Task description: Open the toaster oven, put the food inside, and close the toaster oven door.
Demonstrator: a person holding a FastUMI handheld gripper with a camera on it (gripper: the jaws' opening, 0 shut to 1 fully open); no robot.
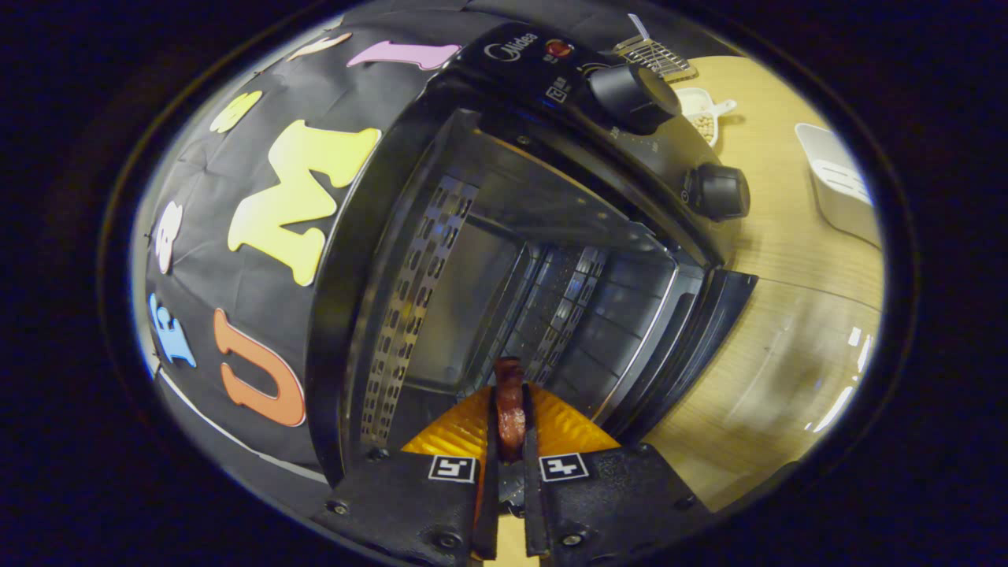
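With the toaster oven open, a reddish piece of food is pinched between nearly closed fingers at its mouth; insertion and release are called for next.

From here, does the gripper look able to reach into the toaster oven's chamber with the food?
Probably yes. The gripper, shut on the reddish food piece, faces the toaster oven, whose door hangs open, nothing between.

wooden table, white tray, small bean dish, wire rack
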